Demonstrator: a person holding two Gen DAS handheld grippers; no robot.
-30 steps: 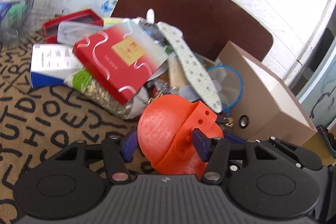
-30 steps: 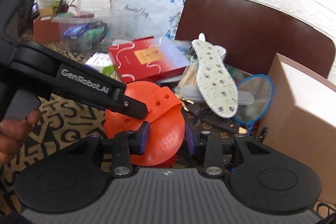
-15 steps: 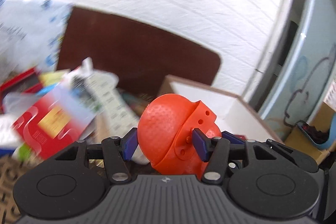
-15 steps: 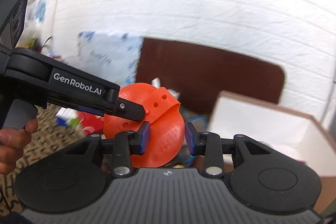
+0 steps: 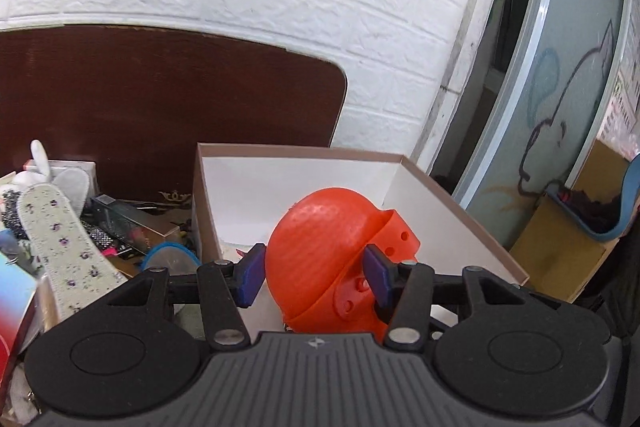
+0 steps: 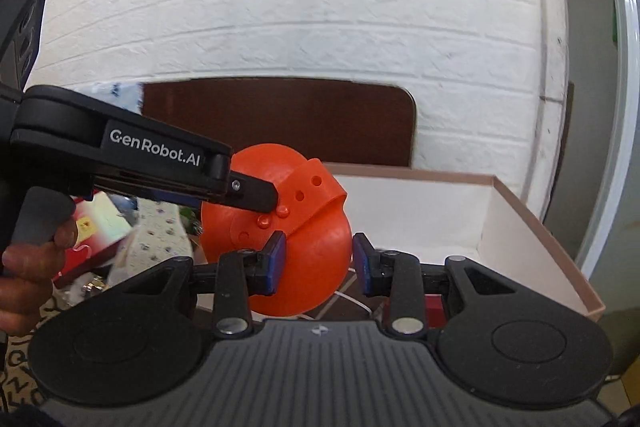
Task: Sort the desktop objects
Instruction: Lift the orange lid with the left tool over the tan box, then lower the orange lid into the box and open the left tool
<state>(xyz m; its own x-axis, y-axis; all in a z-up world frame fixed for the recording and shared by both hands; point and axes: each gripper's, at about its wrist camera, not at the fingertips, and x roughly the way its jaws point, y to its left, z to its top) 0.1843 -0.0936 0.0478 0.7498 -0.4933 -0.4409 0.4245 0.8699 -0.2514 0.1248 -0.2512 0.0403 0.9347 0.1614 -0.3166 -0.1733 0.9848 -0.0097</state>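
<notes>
An orange plastic cap-shaped object [image 5: 324, 259] is held in the air by both grippers. My left gripper [image 5: 314, 277] is shut on it, blue pads on either side. My right gripper [image 6: 318, 263] is shut on its rounded side [image 6: 308, 251]. The left gripper's body [image 6: 120, 163] shows in the right wrist view, reaching in from the left. The object hangs over the front of an open brown cardboard box with a white inside [image 5: 460, 211], also in the right wrist view [image 6: 532, 239].
A pile of clutter lies left of the box: a flowered insole [image 5: 60, 239], a red gift box [image 6: 96, 223], a blue-rimmed round item [image 5: 170, 257]. A brown board [image 5: 160, 99] leans on the white brick wall behind. A glass door [image 5: 560, 87] stands at right.
Both grippers have lifted the orange object up and moved it right, from over the letter-patterned mat and clutter to over the open box. Both stayed shut on it.
</notes>
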